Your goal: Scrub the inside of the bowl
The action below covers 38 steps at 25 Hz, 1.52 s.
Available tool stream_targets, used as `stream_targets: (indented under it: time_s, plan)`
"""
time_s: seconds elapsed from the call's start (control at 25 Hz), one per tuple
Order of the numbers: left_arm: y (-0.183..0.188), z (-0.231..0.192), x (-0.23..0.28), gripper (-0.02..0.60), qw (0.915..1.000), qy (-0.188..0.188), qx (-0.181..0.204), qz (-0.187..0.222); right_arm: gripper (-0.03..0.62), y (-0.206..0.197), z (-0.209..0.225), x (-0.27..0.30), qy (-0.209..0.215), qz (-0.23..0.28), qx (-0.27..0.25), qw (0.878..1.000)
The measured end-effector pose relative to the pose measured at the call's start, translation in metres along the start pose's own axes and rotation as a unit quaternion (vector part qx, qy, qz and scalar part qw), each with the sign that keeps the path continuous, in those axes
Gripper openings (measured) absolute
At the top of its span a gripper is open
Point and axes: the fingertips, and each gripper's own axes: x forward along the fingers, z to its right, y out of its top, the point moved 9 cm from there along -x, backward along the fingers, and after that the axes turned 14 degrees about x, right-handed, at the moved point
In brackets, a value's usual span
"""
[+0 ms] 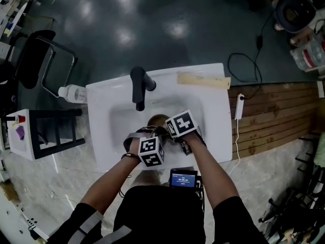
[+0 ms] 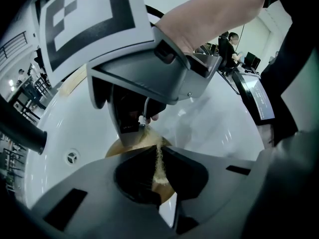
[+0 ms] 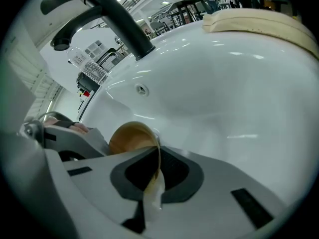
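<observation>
Above sink (image 1: pixel 216 108), bowl (image 3: pixel 130 137), apparently in right gripper (image 3: pixel 155 180)

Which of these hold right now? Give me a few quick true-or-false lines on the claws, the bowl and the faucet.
1. The right claw is shut on the rim of the wooden bowl. True.
2. The bowl stands on the floor beside the sink. False: it is inside the basin of the white sink.
3. The left claw pinches a thin beige pad. True.
4. The tap is white. False: the faucet is black.
</observation>
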Motion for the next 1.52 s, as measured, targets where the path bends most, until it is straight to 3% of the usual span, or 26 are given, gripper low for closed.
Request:
stream_targets:
  time_s: [0.16, 0.56, 0.92, 1.24, 1.52]
  plan:
    - [-0.003, -0.01, 0.003, 0.021, 1.0, 0.003, -0.004, -0.004, 0.021, 0.002, 0.003, -0.001, -0.002, -0.003, -0.016, 1.0]
    - [-0.021, -0.055, -0.004, 0.021, 0.9977, 0.053, -0.04, -0.016, 0.021, 0.0, 0.0, 0.0, 0.005, -0.014, -0.038, 0.999]
    - [-0.027, -0.059, -0.005, 0.021, 0.9941, 0.099, -0.023, -0.039, 0.021, 0.0, 0.0, -0.001, 0.006, -0.008, -0.027, 1.0]
    - [-0.044, -0.05, -0.016, 0.021, 0.9939, 0.097, -0.023, -0.046, 0.021, 0.002, 0.003, -0.003, -0.012, -0.002, -0.027, 1.0]
    - [-0.055, -0.03, -0.026, 0.021, 0.9954, 0.088, -0.026, -0.028, 0.021, -0.001, -0.001, -0.003, -0.019, -0.005, -0.015, 1.0]
